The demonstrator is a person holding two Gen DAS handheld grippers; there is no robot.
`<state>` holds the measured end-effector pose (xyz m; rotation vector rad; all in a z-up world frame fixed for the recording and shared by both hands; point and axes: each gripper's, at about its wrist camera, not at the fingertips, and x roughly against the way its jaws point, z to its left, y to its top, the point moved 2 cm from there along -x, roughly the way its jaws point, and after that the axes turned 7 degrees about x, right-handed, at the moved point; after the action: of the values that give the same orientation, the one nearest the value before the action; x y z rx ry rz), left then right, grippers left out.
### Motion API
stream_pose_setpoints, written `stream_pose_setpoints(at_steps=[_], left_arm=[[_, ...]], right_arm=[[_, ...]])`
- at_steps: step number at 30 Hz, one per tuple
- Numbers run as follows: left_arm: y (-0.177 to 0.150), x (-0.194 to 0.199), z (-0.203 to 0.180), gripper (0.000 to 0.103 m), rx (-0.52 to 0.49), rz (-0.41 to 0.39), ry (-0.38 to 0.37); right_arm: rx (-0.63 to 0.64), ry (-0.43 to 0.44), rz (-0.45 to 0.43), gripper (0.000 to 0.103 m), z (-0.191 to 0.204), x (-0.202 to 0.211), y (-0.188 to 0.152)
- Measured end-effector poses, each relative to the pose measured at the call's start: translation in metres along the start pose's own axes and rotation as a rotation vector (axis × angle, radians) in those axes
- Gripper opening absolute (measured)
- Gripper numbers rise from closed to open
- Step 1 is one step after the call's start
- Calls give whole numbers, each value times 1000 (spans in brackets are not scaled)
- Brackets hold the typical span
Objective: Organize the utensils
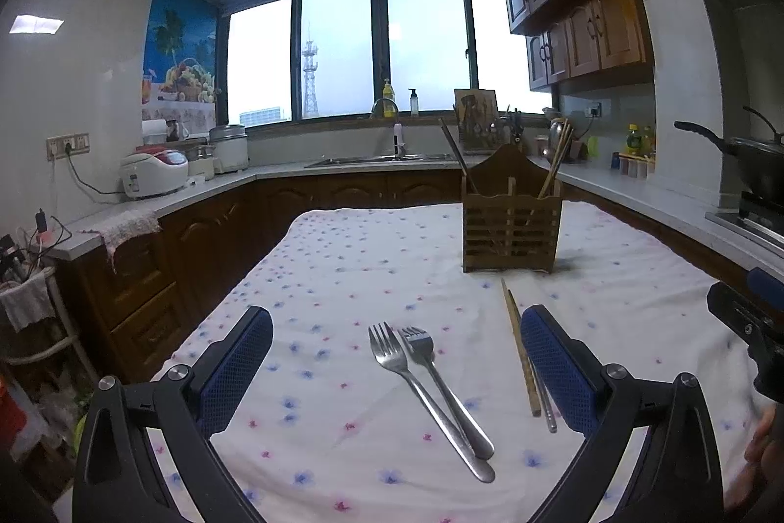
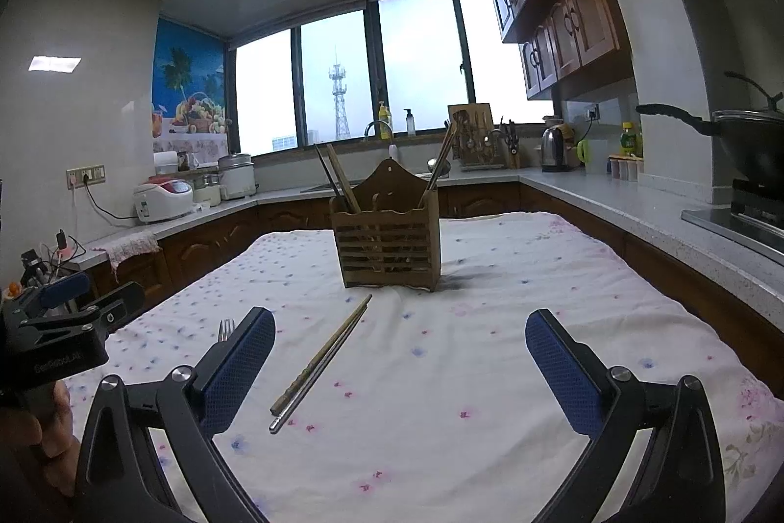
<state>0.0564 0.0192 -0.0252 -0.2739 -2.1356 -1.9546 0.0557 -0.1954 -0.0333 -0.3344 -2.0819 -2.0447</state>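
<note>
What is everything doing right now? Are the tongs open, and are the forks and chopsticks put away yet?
Left tongs: open, holding nothing.
Right tongs: open, holding nothing.
Two silver metal forks: lying on the cloth, handles crossed, not put away.
Loose pair of chopsticks, one wooden and one metal: lying side by side on the cloth, not put away.
Brown slatted wooden utensil holder: standing upright, some chopsticks already leaning inside.
White flowered tablecloth: spread flat.

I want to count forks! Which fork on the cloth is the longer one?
The left fork looks longer: its tines start farther up the cloth and its handle ends nearer the camera than the right fork.
</note>
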Motion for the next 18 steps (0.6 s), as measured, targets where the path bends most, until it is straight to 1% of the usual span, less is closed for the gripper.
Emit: stream_pose_setpoints(at_steps=[18], left_arm=[[4, -3, 0, 102, -4, 17, 6]], right_arm=[[-5, -3, 2, 103, -2, 2, 0]])
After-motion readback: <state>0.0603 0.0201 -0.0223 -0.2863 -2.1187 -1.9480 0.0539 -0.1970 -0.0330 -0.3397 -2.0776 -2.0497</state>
